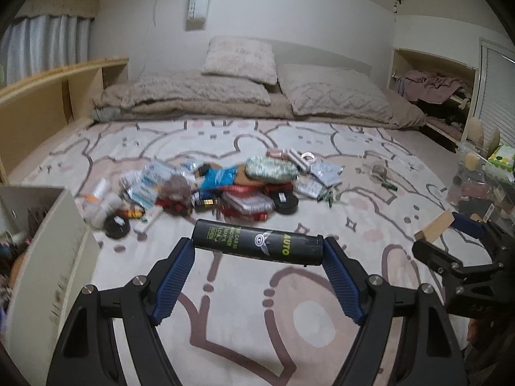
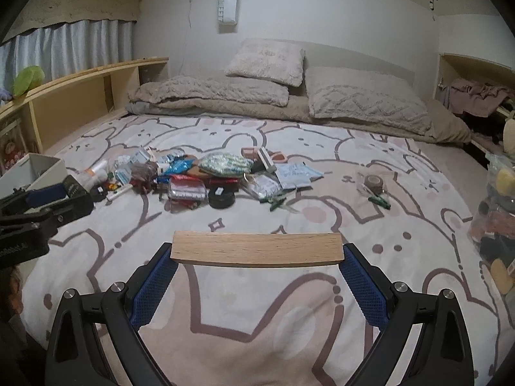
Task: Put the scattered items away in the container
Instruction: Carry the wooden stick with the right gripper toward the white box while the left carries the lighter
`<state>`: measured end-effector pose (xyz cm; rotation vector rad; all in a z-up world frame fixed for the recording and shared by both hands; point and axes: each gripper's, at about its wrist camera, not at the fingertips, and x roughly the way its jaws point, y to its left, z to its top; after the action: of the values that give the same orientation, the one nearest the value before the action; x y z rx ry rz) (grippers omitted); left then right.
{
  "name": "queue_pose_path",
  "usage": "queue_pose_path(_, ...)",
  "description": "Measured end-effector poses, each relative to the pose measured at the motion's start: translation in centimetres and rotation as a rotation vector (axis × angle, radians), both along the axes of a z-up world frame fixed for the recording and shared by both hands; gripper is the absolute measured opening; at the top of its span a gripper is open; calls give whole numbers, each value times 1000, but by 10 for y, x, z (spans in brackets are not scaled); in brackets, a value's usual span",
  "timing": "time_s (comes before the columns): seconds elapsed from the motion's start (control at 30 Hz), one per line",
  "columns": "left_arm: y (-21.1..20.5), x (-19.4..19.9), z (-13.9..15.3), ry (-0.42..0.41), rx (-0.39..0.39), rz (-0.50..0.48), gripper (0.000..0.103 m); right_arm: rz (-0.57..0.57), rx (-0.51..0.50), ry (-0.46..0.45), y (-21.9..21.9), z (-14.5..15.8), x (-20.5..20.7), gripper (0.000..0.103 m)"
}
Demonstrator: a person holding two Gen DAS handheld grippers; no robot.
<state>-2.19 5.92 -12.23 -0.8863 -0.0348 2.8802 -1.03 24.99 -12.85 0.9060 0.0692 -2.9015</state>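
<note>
My left gripper (image 1: 257, 249) is shut on a black lighter (image 1: 257, 244) with green print, held crosswise by its ends above the bed. My right gripper (image 2: 257, 251) is shut on a pale wooden block (image 2: 256, 249), held the same way. Each gripper shows in the other's view: the right gripper (image 1: 450, 228) with the wooden block (image 1: 434, 226) at the right edge, the left gripper (image 2: 54, 193) at the left edge. A heap of scattered items (image 1: 209, 186) lies mid-bed, also seen as the heap (image 2: 199, 177) in the right wrist view. A white box container (image 1: 48, 241) stands at the left; the same container (image 2: 32, 169) appears far left.
Two black round tins (image 1: 117, 225) (image 1: 285, 202) lie at the heap's front. A tape roll (image 2: 373, 181) and green clips (image 2: 379, 201) lie to the right. A clear bag of oddments (image 2: 495, 212) sits at the right edge. Pillows (image 2: 367, 99) and wooden shelves (image 2: 80, 96) border the bed.
</note>
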Motion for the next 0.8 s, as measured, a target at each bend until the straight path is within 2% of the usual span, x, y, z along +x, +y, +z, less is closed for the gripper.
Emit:
queue_pose_path(0.37, -20, 15, 45, 90, -16, 40, 80, 29, 1, 53, -18, 26, 0, 99)
queue_pose_path(0.8, -60, 57, 90, 177, -8, 74, 80, 91, -63, 146, -46, 81, 15, 99)
